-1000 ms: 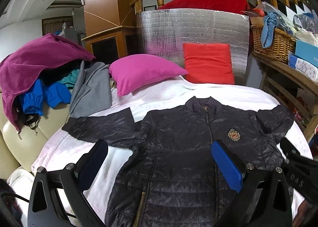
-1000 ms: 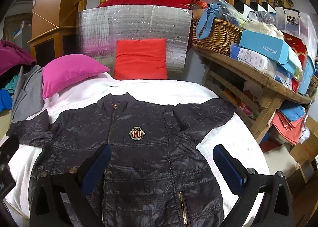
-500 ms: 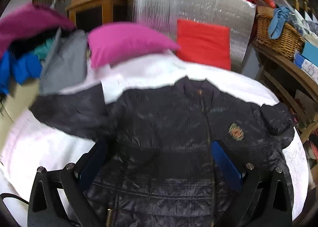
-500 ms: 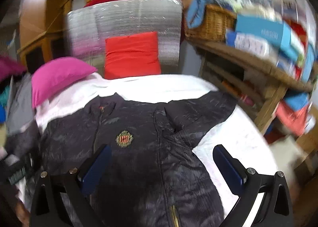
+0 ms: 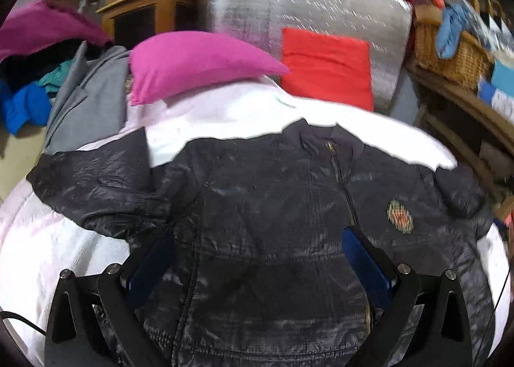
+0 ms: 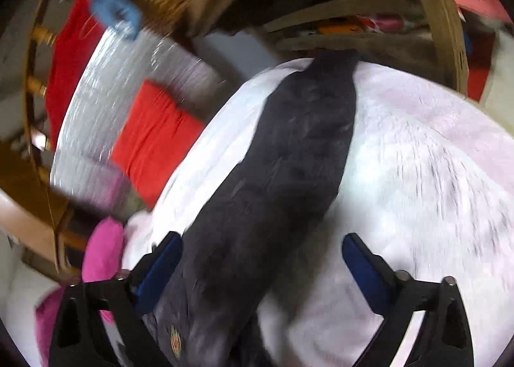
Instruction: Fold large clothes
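Observation:
A dark quilted jacket (image 5: pixel 273 206) lies front up and spread flat on the white bed cover (image 5: pixel 225 110), zipped, with a crest badge (image 5: pixel 400 217) on its chest. My left gripper (image 5: pixel 257 254) hovers low over the jacket's left half, jaws wide apart with nothing pinched. The right wrist view is rolled sideways and blurred. There my right gripper (image 6: pixel 260 257) hangs over the jacket's outstretched sleeve (image 6: pixel 295 148), which runs away toward the bed's edge. Its jaws are closing a little but stand wide, straddling the sleeve without pressing it.
A pink pillow (image 5: pixel 196 62) and a red cushion (image 5: pixel 327 68) lean at the head of the bed against a silver foil panel (image 5: pixel 305 4). Piled clothes (image 5: pixel 48 71) sit to the left. A wicker basket (image 5: pixel 449 52) and wooden shelf crowd the right side.
Both grippers have dropped closer to the jacket. The right one swung far out to the jacket's sleeve and rolled hard sideways. The left moved in over the jacket's body.

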A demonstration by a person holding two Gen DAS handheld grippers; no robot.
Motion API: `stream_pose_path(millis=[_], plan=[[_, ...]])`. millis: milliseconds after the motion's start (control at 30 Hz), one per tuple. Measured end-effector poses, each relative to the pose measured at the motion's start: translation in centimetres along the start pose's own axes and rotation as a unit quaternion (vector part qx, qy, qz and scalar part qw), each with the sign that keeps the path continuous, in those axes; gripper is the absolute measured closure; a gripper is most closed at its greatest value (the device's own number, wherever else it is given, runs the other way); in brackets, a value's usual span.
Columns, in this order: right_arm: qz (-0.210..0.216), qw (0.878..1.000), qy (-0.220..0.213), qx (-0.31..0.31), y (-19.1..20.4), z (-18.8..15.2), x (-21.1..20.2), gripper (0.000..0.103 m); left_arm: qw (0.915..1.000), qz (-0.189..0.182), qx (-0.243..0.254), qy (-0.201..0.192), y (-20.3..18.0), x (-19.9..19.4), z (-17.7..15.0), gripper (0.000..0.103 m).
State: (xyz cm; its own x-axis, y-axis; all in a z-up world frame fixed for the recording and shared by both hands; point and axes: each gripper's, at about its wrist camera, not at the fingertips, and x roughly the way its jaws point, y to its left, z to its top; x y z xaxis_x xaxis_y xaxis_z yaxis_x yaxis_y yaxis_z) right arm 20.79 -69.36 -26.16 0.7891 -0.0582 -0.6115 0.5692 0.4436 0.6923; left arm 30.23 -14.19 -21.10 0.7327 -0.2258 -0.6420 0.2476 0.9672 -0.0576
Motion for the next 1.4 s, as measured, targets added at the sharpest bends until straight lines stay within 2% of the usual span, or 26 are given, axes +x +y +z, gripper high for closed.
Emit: stream_pose_path(millis=[67,133,167,200,233,300,400,567,700,833,967,1033,1167,1200,1233,1267,1300,1400], plan=[[0.001,1.000,0.004,0.030,-1.3,1.1,1.6,0.013,0.9998,0.003,0.019,0.007,-0.7,0.5,-0.1,0.000],[-0.005,0.999,0.018,0.040,-2.1,1.7,3.5,0.033,0.9995,0.005,0.029,0.009,-1.1,0.9,-0.1,0.000],[-0.007,0.999,0.025,0.040,-2.2,1.9,4.3,0.037,0.9994,0.006,0.032,0.010,-1.2,1.0,0.0,0.000],[-0.021,0.998,0.033,0.041,-2.3,1.9,5.4,0.047,0.9994,0.007,0.034,0.009,-1.3,1.1,0.0,0.000],[-0.031,0.998,0.035,0.041,-2.4,1.8,6.0,0.061,0.9993,0.008,0.034,0.009,-1.4,1.2,0.0,0.000],[-0.043,0.998,0.026,0.034,-1.8,1.6,6.2,0.081,0.9994,0.005,0.034,0.010,-1.5,1.3,0.1,0.000],[-0.047,0.999,-0.001,-0.002,0.6,1.3,4.8,0.088,0.9995,0.010,0.031,0.005,-1.4,1.1,0.3,0.000],[0.005,0.999,-0.027,-0.045,5.4,-0.3,0.7,0.088,0.9999,0.015,0.002,-0.002,-0.4,0.4,0.6,0.000],[0.038,0.996,-0.028,-0.076,9.5,-4.1,-2.6,0.088,0.9994,0.018,-0.028,-0.001,0.7,0.0,0.6,0.000],[0.060,0.995,-0.014,-0.080,11.1,-8.7,-3.6,0.088,0.9993,0.023,-0.030,0.002,0.8,-0.5,-0.1,0.000],[0.087,0.993,0.032,-0.072,12.1,-13.8,-2.3,0.088,0.9995,0.028,-0.006,0.009,-0.1,-0.7,-0.6,0.000],[0.084,0.991,0.064,-0.085,12.9,-16.7,-0.9,0.085,0.9992,0.037,0.011,0.011,-0.7,-0.6,-0.8,0.000],[0.066,0.986,0.129,-0.085,13.2,-19.5,2.4,0.083,0.9961,0.071,0.038,0.035,-1.0,0.4,-1.2,0.000],[0.058,0.986,0.135,-0.082,13.1,-19.6,2.7,0.078,0.9953,0.074,0.042,0.047,-1.0,0.8,-1.3,0.000],[0.054,0.986,0.142,-0.073,12.7,-19.4,2.8,0.057,0.9944,0.074,0.045,0.061,-0.9,1.4,-1.5,0.000],[0.053,0.986,0.149,-0.058,12.2,-19.1,2.8,0.043,0.9933,0.074,0.047,0.075,-0.8,2.0,-1.8,0.000],[0.059,0.987,0.146,-0.033,11.4,-18.4,2.5,0.025,0.9922,0.077,0.050,0.085,-0.7,2.3,-2.0,0.000],[0.060,0.992,0.111,0.007,9.3,-16.1,0.8,0.024,0.9892,0.088,0.058,0.102,-0.7,3.2,-2.2,0.000]])
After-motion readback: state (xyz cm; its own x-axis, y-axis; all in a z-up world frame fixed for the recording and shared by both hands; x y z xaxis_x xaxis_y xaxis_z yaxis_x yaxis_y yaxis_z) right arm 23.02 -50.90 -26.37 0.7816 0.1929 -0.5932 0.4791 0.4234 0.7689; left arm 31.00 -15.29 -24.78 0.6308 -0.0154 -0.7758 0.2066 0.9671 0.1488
